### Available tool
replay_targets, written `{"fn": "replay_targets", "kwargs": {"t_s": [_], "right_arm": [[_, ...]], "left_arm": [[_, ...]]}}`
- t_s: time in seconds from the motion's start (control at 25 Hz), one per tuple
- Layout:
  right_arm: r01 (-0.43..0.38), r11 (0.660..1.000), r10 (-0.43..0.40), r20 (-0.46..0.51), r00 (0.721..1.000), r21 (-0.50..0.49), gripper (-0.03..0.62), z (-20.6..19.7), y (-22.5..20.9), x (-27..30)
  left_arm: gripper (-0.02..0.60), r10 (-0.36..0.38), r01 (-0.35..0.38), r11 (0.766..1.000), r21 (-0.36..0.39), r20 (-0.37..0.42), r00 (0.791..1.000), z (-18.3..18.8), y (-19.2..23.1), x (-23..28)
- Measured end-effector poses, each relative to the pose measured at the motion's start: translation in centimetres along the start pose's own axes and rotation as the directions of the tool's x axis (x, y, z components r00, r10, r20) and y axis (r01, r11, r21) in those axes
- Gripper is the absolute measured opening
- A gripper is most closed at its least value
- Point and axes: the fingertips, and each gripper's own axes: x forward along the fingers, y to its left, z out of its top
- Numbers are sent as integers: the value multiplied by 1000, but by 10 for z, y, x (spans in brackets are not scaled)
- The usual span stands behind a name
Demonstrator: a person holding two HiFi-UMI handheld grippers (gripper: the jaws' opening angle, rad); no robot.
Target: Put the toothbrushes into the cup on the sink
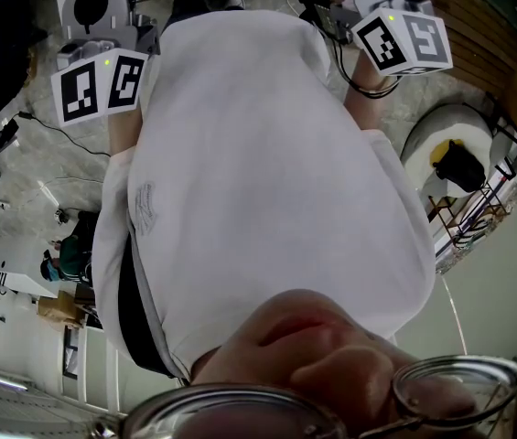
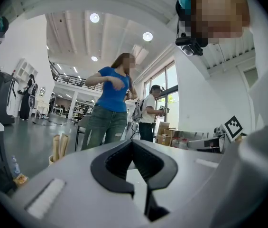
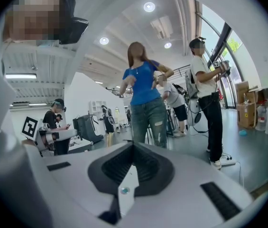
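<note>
No toothbrush, cup or sink shows in any view. In the left gripper view my left gripper (image 2: 133, 142) points level into a large hall; its dark jaws meet at the tips with nothing between them. My right gripper (image 3: 134, 144) likewise has its jaws closed together and empty. The head view is filled by the white shirt (image 1: 258, 172) of the person holding the grippers. The left gripper's marker cube (image 1: 99, 86) is at the top left and the right gripper's marker cube (image 1: 403, 40) at the top right. Neither gripper's fingertips show there.
A person in a blue shirt (image 2: 109, 96) stands ahead of both grippers. Another in a white shirt (image 3: 206, 82) stands by the windows. Cardboard boxes (image 2: 164, 137) and water bottles (image 3: 266, 118) sit on the floor. A person with a headset (image 3: 55, 115) is at the left.
</note>
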Motion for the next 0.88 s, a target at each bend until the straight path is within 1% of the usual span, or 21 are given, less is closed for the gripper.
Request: {"fn": "replay_targets", "kwargs": {"t_s": [0.44,0.88], "right_arm": [[12,1000,-12,3,1000,-4,9,3,0,-4],[4,1000,-4,5,1000,-5,9,2,3,-3]], "left_arm": [[8,-6,6,1000,-2,8,1000,3,-2,-1],[8,1,-1,1000,-3,12,1000,3,1,-4]]}}
